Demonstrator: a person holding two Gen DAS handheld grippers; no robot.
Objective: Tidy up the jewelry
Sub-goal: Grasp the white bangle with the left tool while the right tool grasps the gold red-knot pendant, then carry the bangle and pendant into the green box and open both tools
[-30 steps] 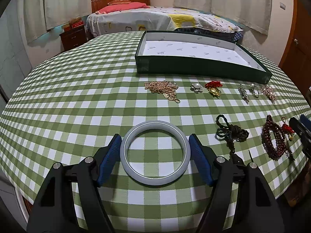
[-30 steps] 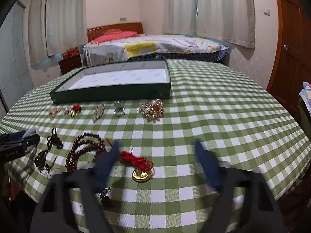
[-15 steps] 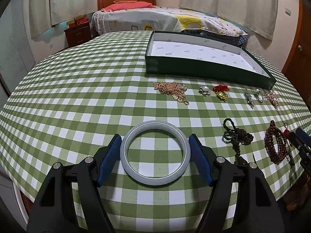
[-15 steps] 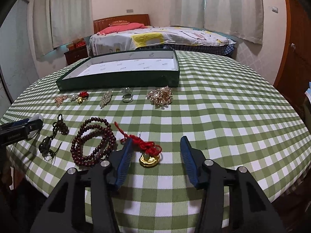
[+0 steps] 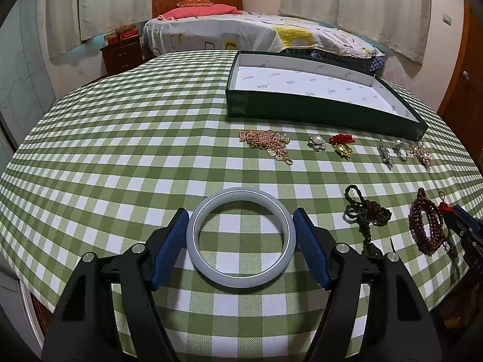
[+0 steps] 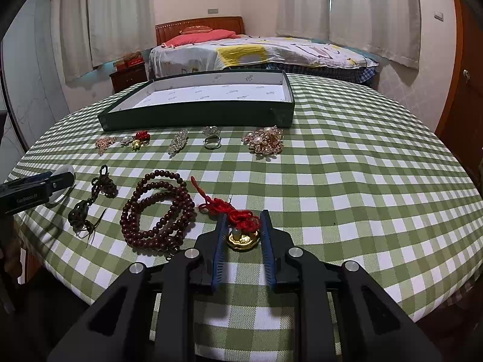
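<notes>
1. Gold and red make the charm [image 6: 243, 229] that lies between the two pads of the right gripper [image 6: 241, 235]; the jaws are narrow and closing on it, and the pads look to be almost at its sides, though I cannot tell if they press yet.
2. Its red knotted cord runs away from the jaws, forward and to the left, so the long axis is along the fingers; the gold piece is the part inside the jaws.
3. Pale grey, the bangle [image 5: 240, 236] lies flat between the wide jaws of the left gripper [image 5: 240, 241], with the pads just beside its rim.
4. Beyond both jaws, further forward, the green box [image 6: 196, 116] stands open; the right gripper seems nearer to lifting first.
</notes>
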